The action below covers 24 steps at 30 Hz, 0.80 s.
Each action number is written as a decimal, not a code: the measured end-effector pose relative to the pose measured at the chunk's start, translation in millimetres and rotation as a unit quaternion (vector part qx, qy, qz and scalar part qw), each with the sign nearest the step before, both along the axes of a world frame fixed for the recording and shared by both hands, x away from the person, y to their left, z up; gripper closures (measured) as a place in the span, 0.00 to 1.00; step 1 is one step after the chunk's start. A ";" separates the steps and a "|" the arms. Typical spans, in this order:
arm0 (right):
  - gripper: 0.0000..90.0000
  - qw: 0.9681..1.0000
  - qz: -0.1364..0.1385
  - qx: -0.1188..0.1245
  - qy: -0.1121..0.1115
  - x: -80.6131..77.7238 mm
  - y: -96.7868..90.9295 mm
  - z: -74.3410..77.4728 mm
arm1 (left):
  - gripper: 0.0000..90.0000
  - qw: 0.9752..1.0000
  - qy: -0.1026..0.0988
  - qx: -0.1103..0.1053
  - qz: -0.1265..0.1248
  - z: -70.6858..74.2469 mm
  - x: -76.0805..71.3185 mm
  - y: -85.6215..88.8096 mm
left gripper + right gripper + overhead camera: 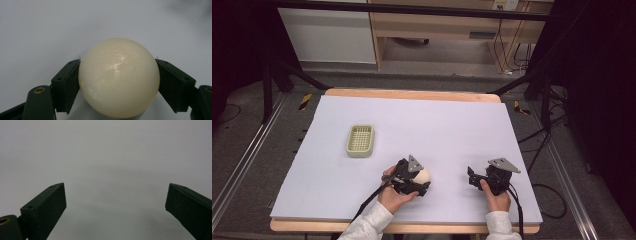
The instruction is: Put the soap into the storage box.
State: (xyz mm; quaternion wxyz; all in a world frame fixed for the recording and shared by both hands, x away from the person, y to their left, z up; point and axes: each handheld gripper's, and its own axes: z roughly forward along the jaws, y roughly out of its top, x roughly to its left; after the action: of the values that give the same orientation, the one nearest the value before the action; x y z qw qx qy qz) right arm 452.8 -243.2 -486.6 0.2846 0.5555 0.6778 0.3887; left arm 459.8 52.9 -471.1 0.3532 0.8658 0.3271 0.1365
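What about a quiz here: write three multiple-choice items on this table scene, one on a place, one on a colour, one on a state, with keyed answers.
1. Where is the slotted tray?
A. Left of and beyond the claws
B. Beside the right claw
C. Off the table

2. What colour is the ball?
A. Red
B. Cream
C. Blue

3. How is the right claw?
A. Shut on the ball
B. Holding the tray
C. Open, empty

Answers:
1 A: the high view shows it far left of both hands.
2 B: it looks cream between the left claw's jaws.
3 C: its jaws stand apart over bare table.
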 end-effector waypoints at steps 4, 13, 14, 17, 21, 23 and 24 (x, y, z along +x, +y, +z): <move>0.04 1.000 0.002 0.001 0.001 0.1 -0.2 0.1 | 0.27 1.000 0.005 0.002 0.001 1.2 1.1 0.8; 0.04 1.000 0.001 0.001 0.001 0.0 -0.2 0.1 | 0.27 1.000 0.007 0.007 0.002 2.5 0.2 3.2; 0.04 1.000 0.002 0.001 0.001 0.1 -0.1 0.1 | 0.27 1.000 0.006 0.007 0.002 3.1 0.1 3.9; 0.04 1.000 0.002 0.001 0.001 0.1 -0.2 0.0 | 0.27 1.000 0.005 0.005 0.003 5.0 -0.1 5.9; 0.04 1.000 0.001 0.002 0.001 0.1 -0.1 0.1 | 0.27 1.000 0.005 0.002 0.004 8.3 -0.2 10.6; 0.04 1.000 0.002 0.001 0.001 0.1 -0.2 0.1 | 0.27 1.000 0.005 0.001 0.006 9.1 -0.2 11.8; 0.04 1.000 0.002 0.001 0.001 0.1 -0.2 0.1 | 0.27 1.000 0.003 0.001 0.006 10.9 0.0 14.6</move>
State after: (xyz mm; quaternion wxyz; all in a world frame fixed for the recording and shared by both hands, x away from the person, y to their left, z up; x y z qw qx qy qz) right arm 452.9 -243.3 -486.5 0.2827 0.5551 0.6786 0.3892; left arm 459.7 67.5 -460.2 0.3507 0.8644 0.3334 0.1368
